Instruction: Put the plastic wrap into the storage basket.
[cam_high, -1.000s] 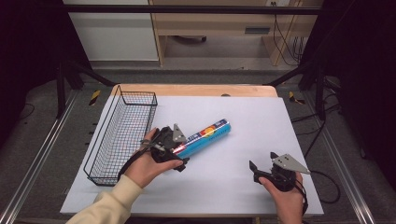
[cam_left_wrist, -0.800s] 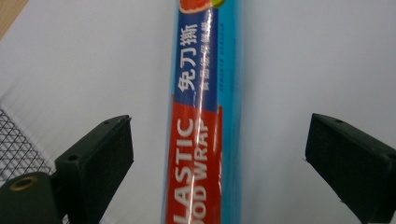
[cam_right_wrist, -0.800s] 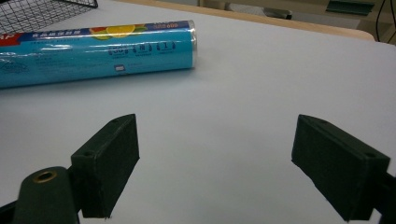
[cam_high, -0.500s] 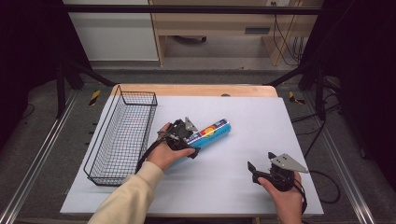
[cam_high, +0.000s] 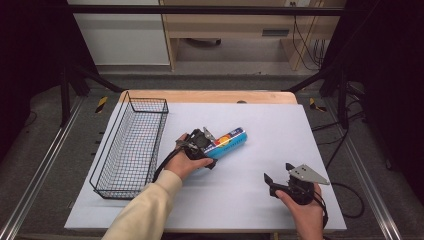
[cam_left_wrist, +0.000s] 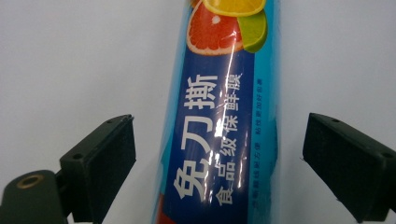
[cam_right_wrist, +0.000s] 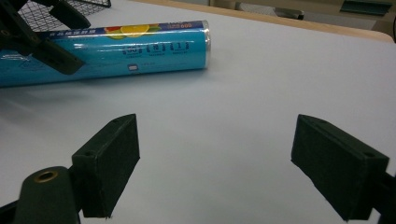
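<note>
Left gripper (cam_left_wrist: 219, 154) straddles the blue cling-film roll (cam_left_wrist: 219, 140), jaws have just been closing, but pads still clear of it on both sides: not gripping yet. Roll lies flat mid-mat, just right of the wire basket (cam_high: 131, 145), far end angled right.

Advice: keep jaws square across the roll's axis and centred before clamping, since a glossy round tube will likely skid or roll out of an off-centre pinch. Flat black pads on a curved surface mean thin contact.

Right gripper (cam_right_wrist: 217, 163) released, empty, over the bare matte white mat (cam_high: 300, 135), near right.
</note>
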